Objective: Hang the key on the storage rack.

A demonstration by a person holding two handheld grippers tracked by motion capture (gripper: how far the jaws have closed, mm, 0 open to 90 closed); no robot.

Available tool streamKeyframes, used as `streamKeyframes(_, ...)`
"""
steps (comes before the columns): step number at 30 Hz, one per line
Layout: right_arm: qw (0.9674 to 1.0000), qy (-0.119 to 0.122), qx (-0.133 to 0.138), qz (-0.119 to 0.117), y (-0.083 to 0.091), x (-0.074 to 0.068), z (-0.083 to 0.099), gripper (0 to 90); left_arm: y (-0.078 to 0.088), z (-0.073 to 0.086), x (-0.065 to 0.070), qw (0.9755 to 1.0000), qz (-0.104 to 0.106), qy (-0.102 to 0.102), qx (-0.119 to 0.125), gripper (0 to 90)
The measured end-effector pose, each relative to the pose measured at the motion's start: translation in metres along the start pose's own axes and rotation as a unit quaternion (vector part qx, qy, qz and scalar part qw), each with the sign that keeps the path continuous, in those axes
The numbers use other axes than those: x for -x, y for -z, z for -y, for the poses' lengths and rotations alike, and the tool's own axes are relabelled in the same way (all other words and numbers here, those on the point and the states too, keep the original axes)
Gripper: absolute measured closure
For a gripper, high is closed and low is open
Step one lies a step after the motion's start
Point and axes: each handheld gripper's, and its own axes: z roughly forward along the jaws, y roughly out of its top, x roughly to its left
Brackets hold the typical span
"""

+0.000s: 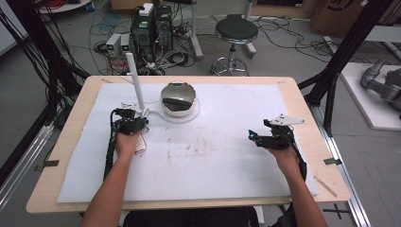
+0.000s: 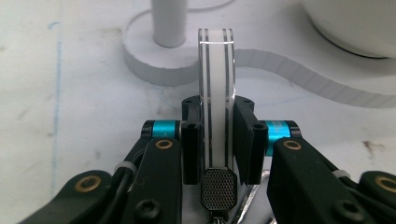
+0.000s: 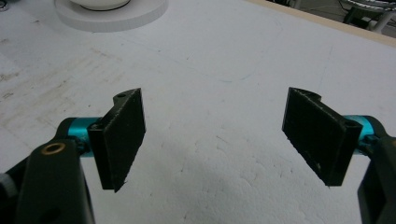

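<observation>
Desk (image 1: pixel 302 101): pale wood edge, covered by a matt, rough white foam sheet (image 1: pixel 227 156), stained near the centre. Bowl (image 1: pixel 178 97): glossy, mirror-like metal on a white foam base (image 2: pixel 280 70). Watch (image 2: pixel 216 93): smooth, glossy white band with a metal mesh strap. Tongs (image 3: pixel 219 135): matt black plastic, rough pads.

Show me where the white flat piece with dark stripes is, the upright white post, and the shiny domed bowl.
White flat striped piece (image 2: pixel 215 93): left gripper view, middle of its edge above the claw pads.
Upright white post (image 1: pixel 135 78): high view, mid shaft.
Shiny domed bowl (image 1: pixel 178 96): high view, top of the dome.
</observation>
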Motion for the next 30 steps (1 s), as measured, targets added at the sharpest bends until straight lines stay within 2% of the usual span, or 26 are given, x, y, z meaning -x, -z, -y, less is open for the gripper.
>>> streamKeyframes(4, 1.0, -0.001, 0.0, 0.003, 0.001, 0.001, 0.0, 21.8, 0.01, 0.002, -0.006, 0.998, 0.047, 0.029, 0.031, 74.5)
streamKeyframes(6, 1.0, 0.0, -0.001, 0.003, 0.002, 0.001, 0.0, 21.8, 0.018, 0.001, -0.009, 0.9944, 0.081, 0.043, 0.053, 74.6)
streamKeyframes(11, 1.0, 0.003, 0.0, 0.002, 0.002, 0.0, 0.0, 21.8, 0.038, -0.002, -0.013, 0.9865, 0.126, 0.048, 0.093, 74.6)
streamKeyframes(13, 1.0, 0.0, 0.0, 0.001, 0.002, -0.001, -0.001, 21.8, 0.045, -0.004, -0.016, 0.981, 0.15, 0.053, 0.111, 74.6)
streamKeyframes(17, 1.0, 0.002, 0.002, 0.001, 0.002, -0.002, -0.001, 21.8, 0.057, -0.011, -0.019, 0.9645, 0.212, 0.065, 0.143, 74.6)
streamKeyframes(20, 1.0, 0.004, 0.001, 0.002, 0.002, -0.001, -0.001, 21.8, 0.065, -0.019, -0.019, 0.9562, 0.238, 0.06, 0.16, 74.6)
streamKeyframes(23, 1.0, 0.003, 0.002, 0.002, 0.001, -0.002, -0.001, 21.8, 0.072, -0.028, -0.019, 0.9484, 0.259, 0.059, 0.173, 74.6)
streamKeyframes(26, 1.0, 0.003, 0.001, 0.0, 0.001, -0.002, -0.002, 21.8, 0.077, -0.037, -0.021, 0.944, 0.27, 0.057, 0.181, 74.6)
streamKeyframes(28, 1.0, 0.003, 0.001, 0.0, 0.001, -0.002, -0.002, 21.8, 0.079, -0.043, -0.024, 0.9383, 0.282, 0.066, 0.189, 74.5)
streamKeyframes(30, 1.0, 0.005, 0.003, 0.001, 0.001, -0.002, -0.002, 21.9, 0.08, -0.049, -0.027, 0.9355, 0.29, 0.072, 0.188, 74.5)
